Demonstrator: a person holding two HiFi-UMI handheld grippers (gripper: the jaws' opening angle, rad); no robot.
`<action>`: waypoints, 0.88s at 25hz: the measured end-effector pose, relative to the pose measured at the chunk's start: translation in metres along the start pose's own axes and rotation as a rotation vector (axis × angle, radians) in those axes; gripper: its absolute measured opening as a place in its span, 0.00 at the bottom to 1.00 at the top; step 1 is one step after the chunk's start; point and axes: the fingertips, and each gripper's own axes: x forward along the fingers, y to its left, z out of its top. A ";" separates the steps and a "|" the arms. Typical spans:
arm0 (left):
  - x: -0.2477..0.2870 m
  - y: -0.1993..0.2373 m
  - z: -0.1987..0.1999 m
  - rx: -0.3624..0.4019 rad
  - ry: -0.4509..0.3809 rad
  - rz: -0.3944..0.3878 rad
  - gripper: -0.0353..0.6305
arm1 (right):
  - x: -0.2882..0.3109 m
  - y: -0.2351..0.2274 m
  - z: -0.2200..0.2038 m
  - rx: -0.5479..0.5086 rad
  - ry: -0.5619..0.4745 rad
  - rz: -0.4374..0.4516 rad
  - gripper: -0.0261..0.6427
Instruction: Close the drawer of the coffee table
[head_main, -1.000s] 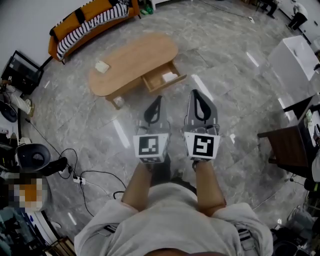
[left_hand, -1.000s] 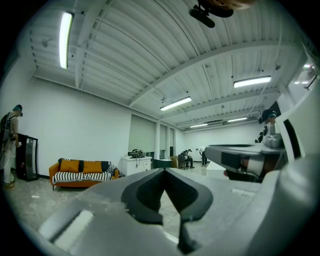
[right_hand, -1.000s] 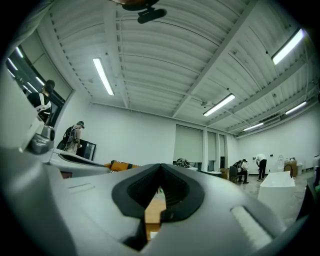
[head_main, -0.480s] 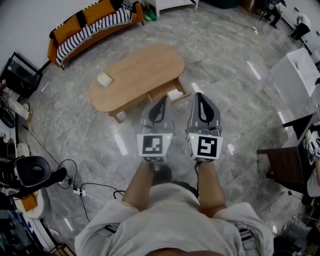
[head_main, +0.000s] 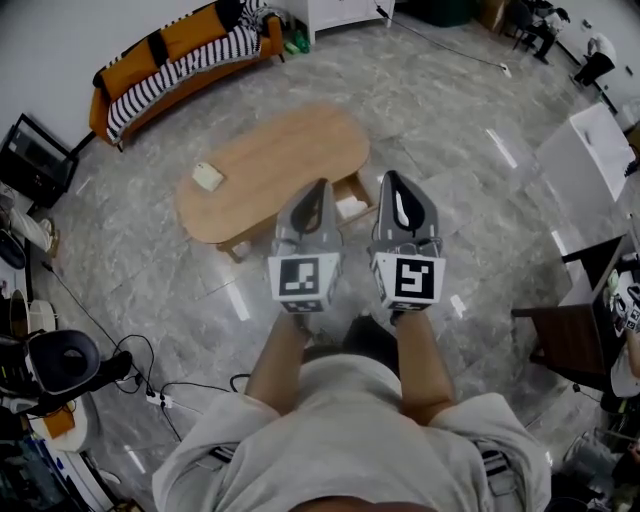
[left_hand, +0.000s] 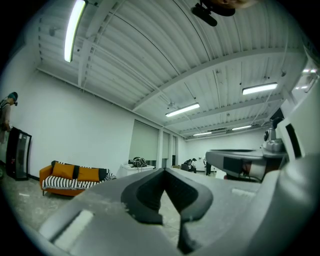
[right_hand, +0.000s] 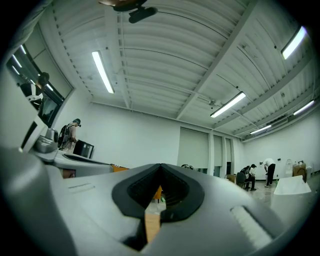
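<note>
An oval wooden coffee table (head_main: 270, 160) stands on the grey stone floor ahead of me in the head view. Its drawer (head_main: 357, 190) sticks out of the near right side, open, with something white (head_main: 348, 208) inside. The left gripper (head_main: 320, 186) and the right gripper (head_main: 392, 178) are held side by side above the floor, both shut and empty, and their tips overlap the drawer on either side. In the left gripper view the left gripper (left_hand: 164, 170) points level across the room. The right gripper (right_hand: 160, 166) tilts slightly upward in its own view.
A small pale box (head_main: 207, 177) lies on the tabletop. An orange sofa with a striped blanket (head_main: 180, 48) stands behind the table. A white cabinet (head_main: 590, 140) and a dark side table (head_main: 565, 305) are at the right; cables (head_main: 160, 385) and a chair (head_main: 60, 362) at the left.
The table and its drawer have come nearer in the head view. Both grippers have moved forward together and now overlap the drawer. Both stay shut.
</note>
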 end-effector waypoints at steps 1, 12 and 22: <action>0.005 0.002 0.000 0.003 0.001 0.001 0.08 | 0.007 -0.001 0.000 0.003 -0.001 0.003 0.05; 0.109 0.034 -0.011 0.035 0.015 0.085 0.08 | 0.117 -0.041 -0.043 0.051 -0.001 0.090 0.05; 0.229 0.055 -0.062 0.009 0.139 0.195 0.08 | 0.233 -0.088 -0.103 0.071 0.077 0.234 0.05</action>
